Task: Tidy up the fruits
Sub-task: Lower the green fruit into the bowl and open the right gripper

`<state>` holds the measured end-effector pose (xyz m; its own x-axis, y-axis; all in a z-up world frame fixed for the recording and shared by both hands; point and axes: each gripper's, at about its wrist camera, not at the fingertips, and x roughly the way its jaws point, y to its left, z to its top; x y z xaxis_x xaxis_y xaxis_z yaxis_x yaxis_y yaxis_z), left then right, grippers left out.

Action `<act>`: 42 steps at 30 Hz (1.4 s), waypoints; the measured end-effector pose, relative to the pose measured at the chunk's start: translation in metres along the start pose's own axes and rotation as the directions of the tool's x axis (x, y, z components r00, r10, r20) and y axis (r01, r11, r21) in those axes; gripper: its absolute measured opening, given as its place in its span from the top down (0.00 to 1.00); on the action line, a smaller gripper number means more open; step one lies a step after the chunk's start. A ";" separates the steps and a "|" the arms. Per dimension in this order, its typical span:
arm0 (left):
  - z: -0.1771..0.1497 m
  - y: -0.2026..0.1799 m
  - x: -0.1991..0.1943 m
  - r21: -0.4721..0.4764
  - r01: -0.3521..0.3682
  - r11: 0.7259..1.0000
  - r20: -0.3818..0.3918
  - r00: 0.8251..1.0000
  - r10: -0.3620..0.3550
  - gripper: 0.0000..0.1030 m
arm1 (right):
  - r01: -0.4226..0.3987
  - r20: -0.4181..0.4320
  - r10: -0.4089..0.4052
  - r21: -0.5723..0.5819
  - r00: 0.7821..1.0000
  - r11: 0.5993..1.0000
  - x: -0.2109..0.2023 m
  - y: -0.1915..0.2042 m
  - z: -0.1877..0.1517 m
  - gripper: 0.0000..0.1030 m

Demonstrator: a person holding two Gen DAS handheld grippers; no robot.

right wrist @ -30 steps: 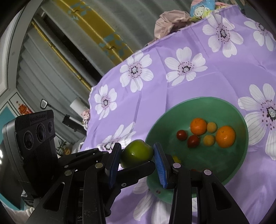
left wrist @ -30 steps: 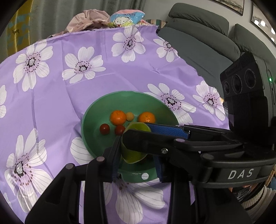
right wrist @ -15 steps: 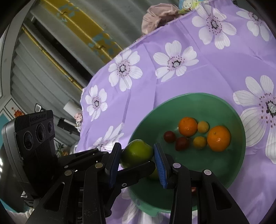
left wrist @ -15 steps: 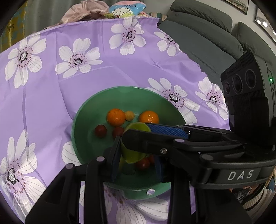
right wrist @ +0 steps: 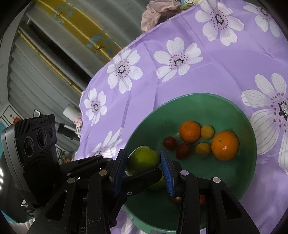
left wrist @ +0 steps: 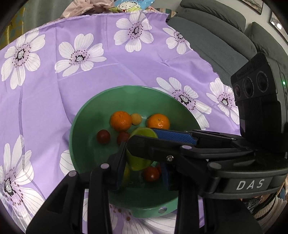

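Observation:
A green bowl (left wrist: pixel 84 115) (right wrist: pixel 225 100) sits on the purple flowered cloth. It holds two oranges (left wrist: pixel 121 120) (right wrist: pixel 225 145), small yellow fruits (right wrist: pixel 207 131) and dark red fruits (left wrist: pixel 103 136) (right wrist: pixel 169 142). A green apple (right wrist: pixel 142 159) (left wrist: pixel 139 162) sits between the blue pads of both grippers, above the bowl's near side. My right gripper (right wrist: pixel 143 172) is shut on it. My left gripper (left wrist: pixel 144 172) frames the same apple, with the right gripper's fingers (left wrist: pixel 172 137) crossing in front.
The purple cloth (left wrist: pixel 90 72) covers the table around the bowl. A grey sofa (left wrist: pixel 216 36) stands at the right. Crumpled fabric and a cartoon-print bag (left wrist: pixel 129 3) lie at the table's far edge. Shutters (right wrist: pixel 45 54) rise left.
Both grippers have moved forward with the green apple, from beside the bowl's near rim to over its inside. The bowl fruits have not moved.

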<state>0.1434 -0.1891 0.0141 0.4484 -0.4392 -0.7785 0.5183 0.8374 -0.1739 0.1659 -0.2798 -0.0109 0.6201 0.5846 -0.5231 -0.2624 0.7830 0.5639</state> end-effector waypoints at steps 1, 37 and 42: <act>0.000 0.000 0.001 0.000 0.000 1.000 -0.002 1.000 0.000 0.67 | 0.002 -0.002 -0.002 0.001 1.000 1.000 0.000 0.000 0.000 0.60; 0.004 0.000 0.021 -0.001 -0.001 1.000 -0.075 0.997 0.001 0.67 | 0.064 -0.050 -0.064 -0.001 0.997 0.998 0.006 -0.005 -0.001 0.60; 0.006 -0.004 0.021 0.007 0.001 1.000 -0.076 0.997 0.000 0.67 | 0.070 -0.047 -0.070 -0.002 0.996 0.998 0.005 -0.005 -0.001 0.60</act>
<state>0.1549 -0.2029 0.0021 0.3913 -0.4133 -0.8222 0.5237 0.8347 -0.1703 0.1694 -0.2808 -0.0166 0.6014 0.5374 -0.5912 -0.2198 0.8227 0.5243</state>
